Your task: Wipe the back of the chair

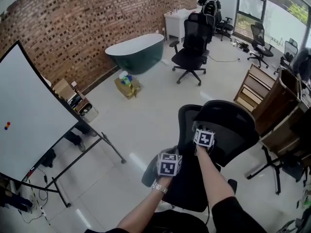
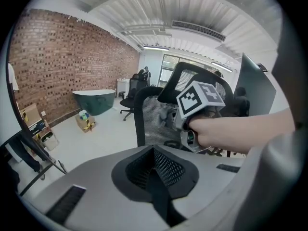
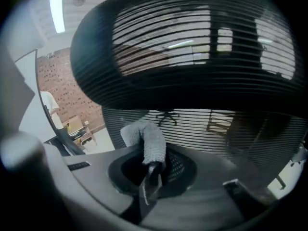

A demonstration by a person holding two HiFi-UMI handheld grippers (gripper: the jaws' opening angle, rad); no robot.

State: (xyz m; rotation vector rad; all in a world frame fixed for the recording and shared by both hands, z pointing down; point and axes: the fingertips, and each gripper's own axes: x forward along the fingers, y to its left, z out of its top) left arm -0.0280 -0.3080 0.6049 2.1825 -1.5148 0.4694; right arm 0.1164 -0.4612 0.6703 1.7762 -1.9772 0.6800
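The black mesh office chair (image 1: 228, 125) stands right in front of me. In the right gripper view its headrest (image 3: 192, 47) fills the top and the mesh back (image 3: 216, 129) lies just beyond the jaws. My right gripper (image 3: 151, 170) is shut on a grey cloth (image 3: 147, 141), which is held up close to the chair's back; contact is not clear. In the left gripper view the same cloth (image 2: 166, 117) shows against the mesh, beside the right gripper's marker cube (image 2: 199, 97). My left gripper (image 2: 155, 174) is shut with nothing in it and hangs a little behind the right gripper (image 1: 204, 139), near the chair's seat.
A whiteboard on a stand (image 1: 24, 125) leans at the left. A green bathtub (image 1: 136, 52), a cardboard box (image 1: 127, 86) and another office chair (image 1: 192, 47) stand farther back. Wooden cabinets (image 1: 272, 101) are close on the right. A person (image 1: 210, 1) stands at the far desk.
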